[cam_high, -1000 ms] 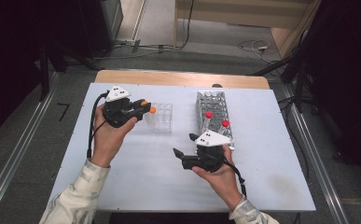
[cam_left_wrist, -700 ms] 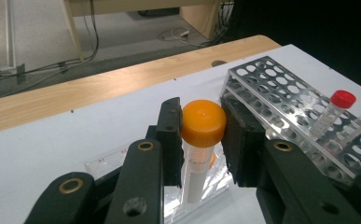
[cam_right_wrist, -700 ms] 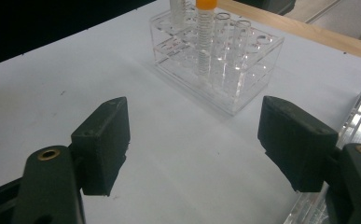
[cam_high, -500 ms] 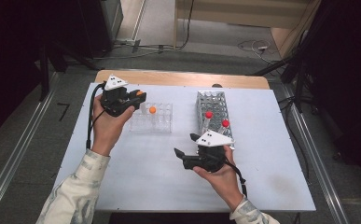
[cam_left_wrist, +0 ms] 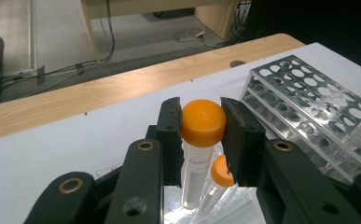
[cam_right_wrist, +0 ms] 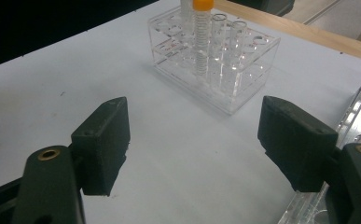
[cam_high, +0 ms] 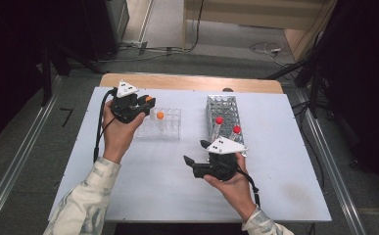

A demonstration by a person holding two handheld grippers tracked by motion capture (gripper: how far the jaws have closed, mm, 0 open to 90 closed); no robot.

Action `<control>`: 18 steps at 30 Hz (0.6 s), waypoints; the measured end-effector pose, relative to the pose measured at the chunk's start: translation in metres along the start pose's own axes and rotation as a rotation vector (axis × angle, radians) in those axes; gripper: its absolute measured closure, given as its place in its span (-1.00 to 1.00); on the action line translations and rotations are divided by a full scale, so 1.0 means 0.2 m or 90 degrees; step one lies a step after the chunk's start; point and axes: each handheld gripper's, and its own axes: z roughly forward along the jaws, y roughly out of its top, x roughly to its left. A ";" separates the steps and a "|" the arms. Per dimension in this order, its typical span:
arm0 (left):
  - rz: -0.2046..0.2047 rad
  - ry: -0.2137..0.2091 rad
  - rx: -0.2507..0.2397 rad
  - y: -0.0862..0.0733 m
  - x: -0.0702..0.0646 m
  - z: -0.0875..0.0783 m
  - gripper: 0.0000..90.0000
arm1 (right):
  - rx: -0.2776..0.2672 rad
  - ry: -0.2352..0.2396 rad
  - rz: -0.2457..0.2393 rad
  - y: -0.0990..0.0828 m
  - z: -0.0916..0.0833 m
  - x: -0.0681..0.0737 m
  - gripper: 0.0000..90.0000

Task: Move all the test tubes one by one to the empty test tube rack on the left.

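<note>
The left hand-held gripper (cam_left_wrist: 200, 135) is clamped on the orange cap of a capped tube (cam_left_wrist: 197, 144), holding it upright just above the clear acrylic rack (cam_high: 163, 123). Below its jaws a second orange-capped tube (cam_left_wrist: 221, 173) already stands in that rack. The right hand-held gripper (cam_right_wrist: 194, 144) hangs wide open and empty, near the metal rack (cam_high: 225, 117), where two red-capped tubes (cam_high: 219, 121) wait. I judge the sorting barely begun.

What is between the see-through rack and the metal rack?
Nothing. Between the clear rack and the metal rack lies a strip of bare white table, as the high view shows.
</note>
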 end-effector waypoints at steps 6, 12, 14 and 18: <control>-0.003 0.000 0.006 -0.05 0.00 0.02 0.57 | 0.000 0.001 -0.003 0.00 0.00 0.00 -0.47; -0.010 -0.002 0.013 -0.09 0.00 0.05 0.57 | 0.002 -0.003 -0.006 0.00 0.00 0.00 -0.47; -0.011 -0.003 0.017 -0.11 0.00 0.06 0.57 | 0.002 -0.003 -0.007 0.00 0.00 0.00 -0.47; -0.011 -0.002 0.024 -0.12 0.00 0.07 0.57 | 0.005 -0.004 -0.007 -0.01 0.01 0.00 -0.47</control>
